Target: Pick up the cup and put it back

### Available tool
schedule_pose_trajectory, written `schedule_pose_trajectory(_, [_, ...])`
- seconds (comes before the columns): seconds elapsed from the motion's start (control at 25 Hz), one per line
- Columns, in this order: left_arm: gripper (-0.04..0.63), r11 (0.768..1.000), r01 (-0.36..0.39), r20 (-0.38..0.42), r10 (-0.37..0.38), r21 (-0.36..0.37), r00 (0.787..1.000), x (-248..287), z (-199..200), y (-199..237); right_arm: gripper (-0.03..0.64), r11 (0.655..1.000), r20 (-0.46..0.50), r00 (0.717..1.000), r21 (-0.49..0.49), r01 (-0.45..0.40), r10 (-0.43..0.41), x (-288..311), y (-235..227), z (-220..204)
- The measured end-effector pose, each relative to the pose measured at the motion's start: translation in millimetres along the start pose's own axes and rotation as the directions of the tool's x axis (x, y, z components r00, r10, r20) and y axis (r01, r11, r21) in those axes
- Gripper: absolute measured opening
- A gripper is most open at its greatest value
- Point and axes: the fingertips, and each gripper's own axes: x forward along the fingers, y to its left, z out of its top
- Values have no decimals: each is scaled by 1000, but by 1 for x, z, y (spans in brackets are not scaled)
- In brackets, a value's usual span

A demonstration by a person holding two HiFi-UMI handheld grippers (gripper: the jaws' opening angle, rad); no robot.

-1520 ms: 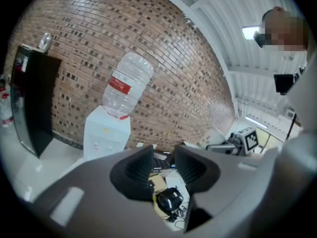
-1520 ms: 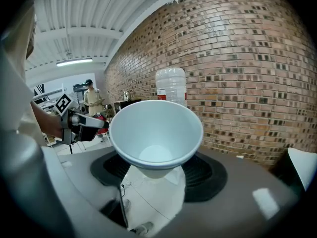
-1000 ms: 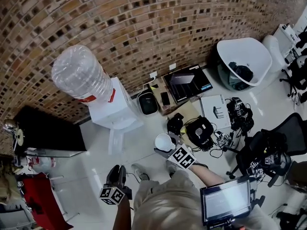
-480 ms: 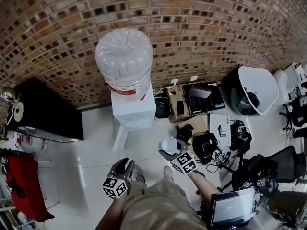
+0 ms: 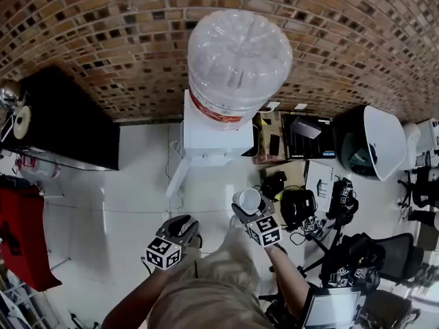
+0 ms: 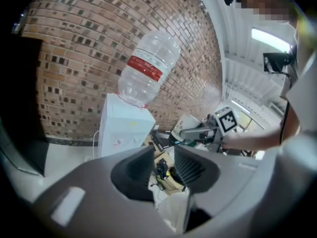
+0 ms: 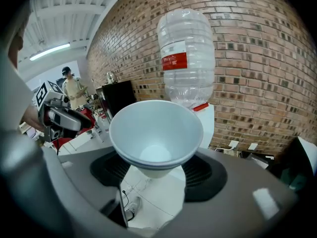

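Observation:
A white cone-shaped cup [image 5: 247, 200] sits upright between the jaws of my right gripper [image 5: 245, 207], which is shut on its lower part. In the right gripper view the cup [image 7: 156, 133] fills the middle, empty inside, and the right gripper [image 7: 156, 168] points toward the white water dispenser [image 7: 207, 124] with its upturned bottle [image 7: 187, 53]. My left gripper [image 5: 180, 226] hangs to the left of the cup, apart from it. Its jaws stand a little apart in the left gripper view [image 6: 162, 155] with nothing between them. The dispenser [image 5: 209, 136] stands against the brick wall ahead.
A black cabinet [image 5: 68, 125] stands left of the dispenser. Cables, bags and gear [image 5: 302, 208] litter the floor at the right, beside a white tub chair [image 5: 381, 142]. A red cloth [image 5: 20, 238] hangs at the far left. A person [image 7: 74, 90] stands far off.
The dispenser and bottle have slid toward the middle of the head view and grown larger. Both grippers have come closer to it, the cup still held in the right one.

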Motion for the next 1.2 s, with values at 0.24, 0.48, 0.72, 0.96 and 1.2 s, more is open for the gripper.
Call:
schedule_pose_trajectory(0.24, [114,993,-83,8,84,-79,996,19,-13,35,314,998,-77,995,-23,-66,64,44,-4,-3])
schedule_pose_trajectory(0.48, [112,937,-281,101,306,-209,947,40,-10,76,314,951,-213,956,-192,-242,200,120,-9,-4])
schedule_pose_trajectory(0.72, [112,837,-468,142,519,-282,843,42,-43,100,314,803,-347,885,-401,-441,312,199,11,-37])
schedule_pose_trajectory(0.96, [112,743,-512,146,617,-430,773,49,-86,110,314,725,-417,849,-466,-507,326,268,26,-92])
schedule_pose_trajectory(1.2, [112,787,-484,126,564,-383,816,85,-125,142,314,785,-442,842,-381,-488,308,346,17,-174])
